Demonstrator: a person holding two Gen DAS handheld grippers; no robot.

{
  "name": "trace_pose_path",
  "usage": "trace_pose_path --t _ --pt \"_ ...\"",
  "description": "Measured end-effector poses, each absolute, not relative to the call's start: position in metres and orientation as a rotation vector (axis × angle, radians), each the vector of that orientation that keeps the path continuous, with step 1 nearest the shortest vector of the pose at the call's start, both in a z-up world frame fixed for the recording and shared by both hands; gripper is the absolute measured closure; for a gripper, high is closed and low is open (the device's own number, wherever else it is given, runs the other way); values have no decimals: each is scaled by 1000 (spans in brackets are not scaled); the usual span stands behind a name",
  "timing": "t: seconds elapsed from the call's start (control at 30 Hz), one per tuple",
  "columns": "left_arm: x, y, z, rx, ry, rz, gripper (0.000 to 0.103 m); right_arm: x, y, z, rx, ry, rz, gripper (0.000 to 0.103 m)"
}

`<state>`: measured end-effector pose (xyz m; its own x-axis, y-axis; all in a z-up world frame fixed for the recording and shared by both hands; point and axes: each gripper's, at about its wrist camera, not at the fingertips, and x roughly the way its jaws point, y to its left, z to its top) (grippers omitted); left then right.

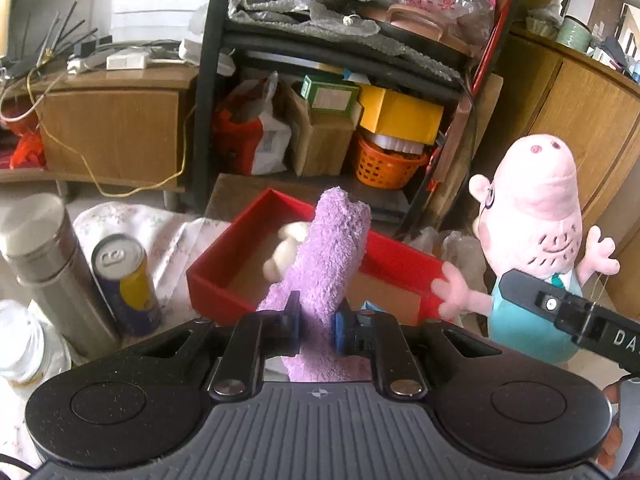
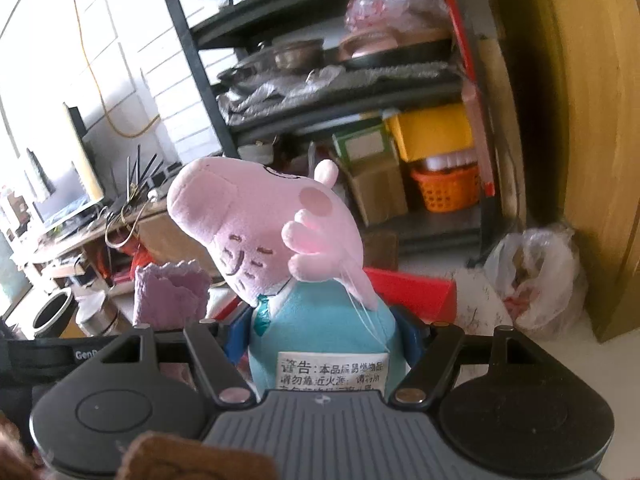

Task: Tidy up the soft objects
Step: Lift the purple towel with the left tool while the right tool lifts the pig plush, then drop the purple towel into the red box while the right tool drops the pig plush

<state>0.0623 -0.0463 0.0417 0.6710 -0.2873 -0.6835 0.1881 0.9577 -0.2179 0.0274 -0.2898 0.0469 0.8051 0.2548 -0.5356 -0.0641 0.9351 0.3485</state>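
Observation:
My left gripper (image 1: pixel 315 326) is shut on a fluffy purple cloth (image 1: pixel 326 256) that stands up between its blue pads, held above the near edge of a red open box (image 1: pixel 224 276). A small cream plush (image 1: pixel 286 250) lies inside that box, partly hidden by the cloth. My right gripper (image 2: pixel 325 334) is shut on the teal body of a pink pig plush (image 2: pixel 256 216) with a white warning label. In the left wrist view the pig plush (image 1: pixel 536 216) hangs at the right, with a black finger of the right gripper across its body. The purple cloth (image 2: pixel 170 294) shows left of the pig.
A steel flask (image 1: pixel 48 264), a blue-yellow can (image 1: pixel 128 280) and a white jar (image 1: pixel 20 344) stand at the left on a flowered tablecloth (image 1: pixel 160 224). Behind is a black shelf rack (image 1: pixel 208 80) packed with boxes and an orange basket (image 1: pixel 386 166). A plastic bag (image 2: pixel 536 280) sits by a wooden cabinet (image 2: pixel 580 140).

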Motion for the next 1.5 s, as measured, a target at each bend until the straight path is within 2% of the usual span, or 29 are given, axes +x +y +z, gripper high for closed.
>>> trace_pose_path --t 0.6,1.5 --pt "100 -58 45 -108 745 -234 89 64 -288 36 331 585 118 60" --pt "143 -72 28 -87 773 -189 87 101 -299 5 338 653 60 59"
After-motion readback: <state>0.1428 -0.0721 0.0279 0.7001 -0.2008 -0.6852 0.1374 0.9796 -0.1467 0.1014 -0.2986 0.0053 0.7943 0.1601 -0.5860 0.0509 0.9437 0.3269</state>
